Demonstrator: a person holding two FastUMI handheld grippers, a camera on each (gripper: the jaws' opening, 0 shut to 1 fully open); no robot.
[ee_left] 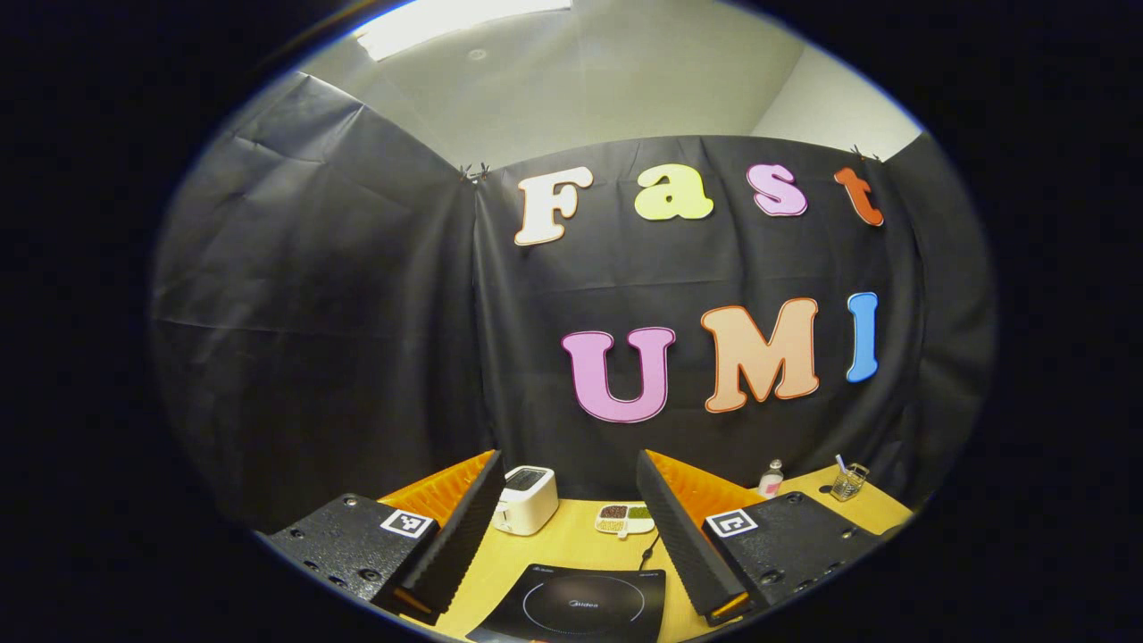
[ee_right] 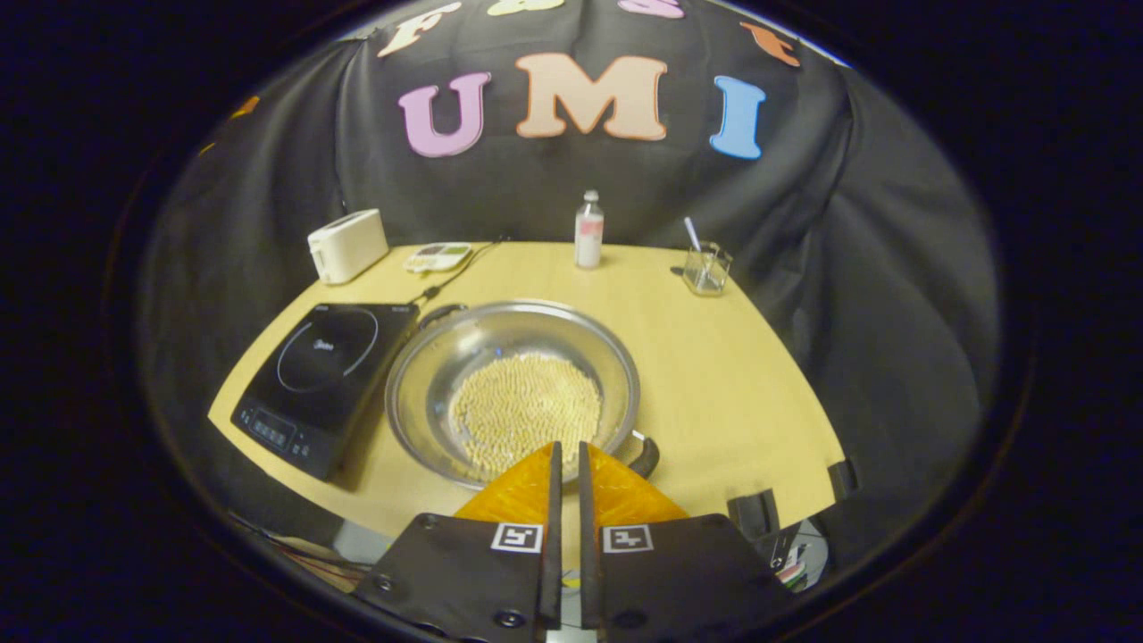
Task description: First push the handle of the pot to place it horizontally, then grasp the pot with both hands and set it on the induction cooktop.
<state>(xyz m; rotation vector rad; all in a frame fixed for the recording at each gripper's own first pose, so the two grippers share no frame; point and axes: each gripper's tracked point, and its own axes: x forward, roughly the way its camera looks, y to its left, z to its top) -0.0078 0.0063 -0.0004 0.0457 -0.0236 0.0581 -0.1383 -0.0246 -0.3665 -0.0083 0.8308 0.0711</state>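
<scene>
Pot (ee_right: 513, 393), a wide steel bowl with pale grains heaped in its bottom, sits on the yellow tabletop (ee_right: 714, 357) just right of the black cooktop (ee_right: 317, 375), their edges near or touching. One dark handle (ee_right: 645, 455) shows at the pot's near right rim, another (ee_right: 442, 313) at the far left rim. The right tongs (ee_right: 565, 473) are closed to a thin slit, gripping nothing, with their tips over the pot's near rim beside the near handle. The left tongs (ee_left: 571, 536) are spread wide and empty, held above the cooktop (ee_left: 580, 607) and aimed toward the back of the booth, where a toaster (ee_left: 527, 498) and a small dish (ee_left: 625, 518) stand. By this look the pot is not yet lifted; the handle push seems about to begin, and the two-handed carry remains.
</scene>
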